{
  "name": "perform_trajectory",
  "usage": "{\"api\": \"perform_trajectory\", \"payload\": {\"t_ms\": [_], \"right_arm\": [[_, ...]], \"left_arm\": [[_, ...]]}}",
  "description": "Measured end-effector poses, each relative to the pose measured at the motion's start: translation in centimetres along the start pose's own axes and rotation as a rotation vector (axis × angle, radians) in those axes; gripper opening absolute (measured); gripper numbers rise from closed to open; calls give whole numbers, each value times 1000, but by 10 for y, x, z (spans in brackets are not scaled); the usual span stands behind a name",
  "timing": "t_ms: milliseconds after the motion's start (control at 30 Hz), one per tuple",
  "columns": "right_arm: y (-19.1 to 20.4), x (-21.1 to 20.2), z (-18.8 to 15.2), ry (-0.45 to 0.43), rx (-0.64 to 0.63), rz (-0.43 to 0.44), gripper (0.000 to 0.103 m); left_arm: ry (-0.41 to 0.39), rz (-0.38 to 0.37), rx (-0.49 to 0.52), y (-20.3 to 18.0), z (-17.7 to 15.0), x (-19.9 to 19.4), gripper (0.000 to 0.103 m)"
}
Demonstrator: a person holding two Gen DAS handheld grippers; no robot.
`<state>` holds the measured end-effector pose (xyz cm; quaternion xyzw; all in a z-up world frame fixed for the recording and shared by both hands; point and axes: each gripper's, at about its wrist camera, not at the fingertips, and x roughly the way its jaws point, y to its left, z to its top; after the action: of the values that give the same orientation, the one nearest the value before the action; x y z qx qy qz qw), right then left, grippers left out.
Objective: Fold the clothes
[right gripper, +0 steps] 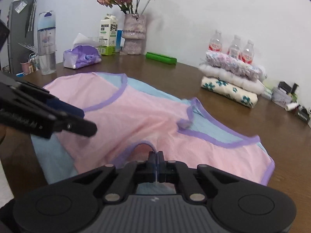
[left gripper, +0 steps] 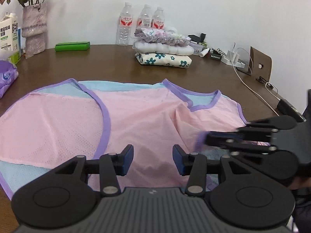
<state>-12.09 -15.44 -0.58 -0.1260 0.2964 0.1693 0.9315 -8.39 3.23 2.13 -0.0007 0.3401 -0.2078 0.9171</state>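
Observation:
A pink and light-blue mesh vest with purple trim [left gripper: 136, 116] lies spread on the brown table; it also shows in the right wrist view [right gripper: 136, 116]. My left gripper [left gripper: 153, 160] is open and empty, hovering over the vest's near part. My right gripper [right gripper: 155, 156] is shut on a purple-trimmed edge of the vest and lifts it a little. In the left wrist view the right gripper [left gripper: 206, 137] enters from the right, pinching the purple trim. In the right wrist view the left gripper [right gripper: 85, 122] reaches in from the left above the vest.
A stack of folded clothes [left gripper: 165, 52] sits at the back with three water bottles [left gripper: 143, 23] behind it. A vase of flowers [right gripper: 134, 36], milk carton [right gripper: 108, 33], tissue pack [right gripper: 81, 57], green box [left gripper: 72, 46] and a charger cable [left gripper: 250, 85] stand around the table's edges.

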Motion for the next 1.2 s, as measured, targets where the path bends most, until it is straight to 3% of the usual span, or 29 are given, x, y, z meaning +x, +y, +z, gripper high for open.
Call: {"api": "perform_trajectory", "payload": {"t_ms": [67, 167, 233, 300, 367, 400, 500, 567, 700, 767, 833, 933, 967, 1000, 1067, 1200], "right_arm": [[-8, -6, -1, 21, 23, 3, 0], [-17, -17, 4, 31, 40, 37, 8], [-25, -31, 21, -25, 63, 81, 17], [-35, -32, 47, -67, 53, 108, 18], [-39, -17, 79, -66, -41, 93, 21], [-41, -10, 94, -65, -89, 86, 24], [-32, 45, 147, 4, -237, 137, 27], [-17, 89, 178, 45, -318, 196, 27], [19, 181, 222, 172, -340, 356, 27], [36, 222, 233, 242, -342, 390, 25], [51, 247, 236, 272, -345, 412, 25], [57, 263, 233, 271, -324, 451, 23], [58, 264, 233, 266, -311, 467, 9], [58, 265, 232, 265, -302, 455, 1], [58, 266, 232, 264, -290, 400, 0], [37, 284, 237, 245, -221, 165, 0]], "left_arm": [[8, 8, 12, -1, 0, 3, 52], [7, 36, 10, 8, -1, 2, 52], [2, 100, -9, 20, -1, -7, 53], [5, 269, -51, 40, -8, -20, 54], [11, 446, -108, 62, -17, -35, 55], [12, 488, -153, 73, -22, -45, 56], [0, 532, -293, 100, -37, -66, 60], [8, 580, -290, 105, -40, -65, 60], [-3, 566, -302, 109, -37, -57, 56], [-4, 559, -282, 106, -35, -54, 21], [-1, 548, -256, 103, -33, -51, 9], [-13, 536, -241, 107, -30, -46, 5], [-14, 532, -237, 111, -28, -44, 4], [-10, 526, -224, 117, -24, -41, 4], [18, 511, -153, 131, -6, -25, 4], [84, 407, -18, 174, 57, 36, 4]]}}
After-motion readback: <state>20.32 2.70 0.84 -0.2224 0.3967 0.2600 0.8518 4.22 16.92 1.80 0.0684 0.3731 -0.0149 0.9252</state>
